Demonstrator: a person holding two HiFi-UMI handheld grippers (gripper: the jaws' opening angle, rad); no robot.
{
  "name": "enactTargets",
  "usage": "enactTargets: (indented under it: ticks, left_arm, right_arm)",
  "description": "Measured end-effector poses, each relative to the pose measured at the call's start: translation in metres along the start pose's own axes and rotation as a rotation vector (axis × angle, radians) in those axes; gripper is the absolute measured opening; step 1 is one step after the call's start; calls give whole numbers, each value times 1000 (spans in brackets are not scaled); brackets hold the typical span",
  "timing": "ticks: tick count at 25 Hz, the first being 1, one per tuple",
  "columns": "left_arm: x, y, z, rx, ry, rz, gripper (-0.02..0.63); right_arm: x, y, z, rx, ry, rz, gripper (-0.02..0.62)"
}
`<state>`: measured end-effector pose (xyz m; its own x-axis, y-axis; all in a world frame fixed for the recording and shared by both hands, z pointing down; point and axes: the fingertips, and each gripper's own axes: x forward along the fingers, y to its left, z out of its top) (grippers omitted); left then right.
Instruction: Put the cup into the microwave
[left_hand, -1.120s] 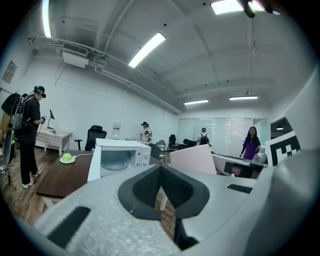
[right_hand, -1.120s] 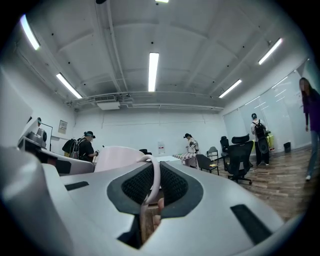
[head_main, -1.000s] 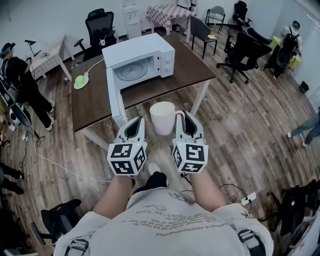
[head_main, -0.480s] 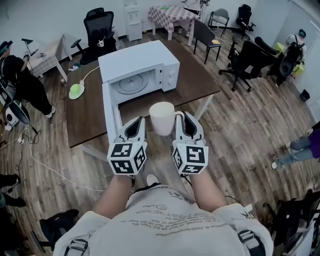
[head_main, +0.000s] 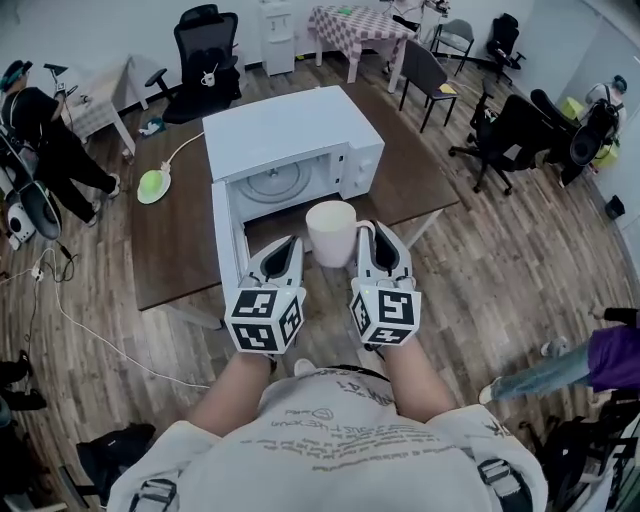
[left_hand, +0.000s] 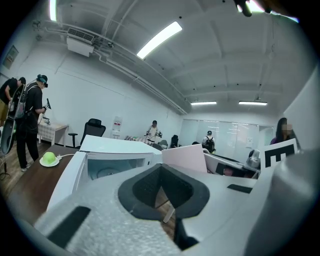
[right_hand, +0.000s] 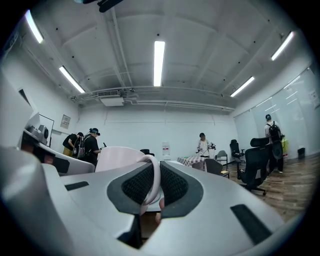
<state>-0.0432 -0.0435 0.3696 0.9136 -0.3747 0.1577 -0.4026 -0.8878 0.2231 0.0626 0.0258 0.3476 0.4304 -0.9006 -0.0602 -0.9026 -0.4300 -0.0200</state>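
Observation:
A white cup (head_main: 332, 232) hangs in the air in front of the open white microwave (head_main: 290, 130), just short of its cavity and glass turntable (head_main: 278, 184). My right gripper (head_main: 368, 234) is shut on the cup's handle (right_hand: 153, 172), which runs between the dark pads; the cup's body (right_hand: 117, 157) shows to their left. Beside it, my left gripper (head_main: 290, 246) is shut with nothing between its pads, left of the cup (left_hand: 184, 158). The microwave door (head_main: 228, 238) swings out toward me on the left.
The microwave stands on a dark brown table (head_main: 180, 240) with a green round object (head_main: 152, 185) and its white cord at the left. Office chairs (head_main: 510, 140) and a checked table (head_main: 360, 22) stand beyond. People stand at far left (head_main: 45, 130) and lower right (head_main: 570, 365).
Both grippers and the held cup have moved forward toward the microwave, which now sits closer and larger in the head view. The grip on the handle is unchanged.

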Motion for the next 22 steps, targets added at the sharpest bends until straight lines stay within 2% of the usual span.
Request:
enactTargets:
  ticks: [6,10,15,22]
  left_arm:
    - [15,27,-1,-15,7,38,12]
    - [25,35,1,-18,8,72,14]
    - [41,49,-3,-25,21,153,14]
    - [59,73,3,-60,8,261,14]
  right_arm:
    - [35,9,-15,-3,-6,34,41]
    - [59,1,-31,46,5,61,41]
    - [98,-9,-51,69,5,128,41]
    - [160,-17,-98,37,57,244,41]
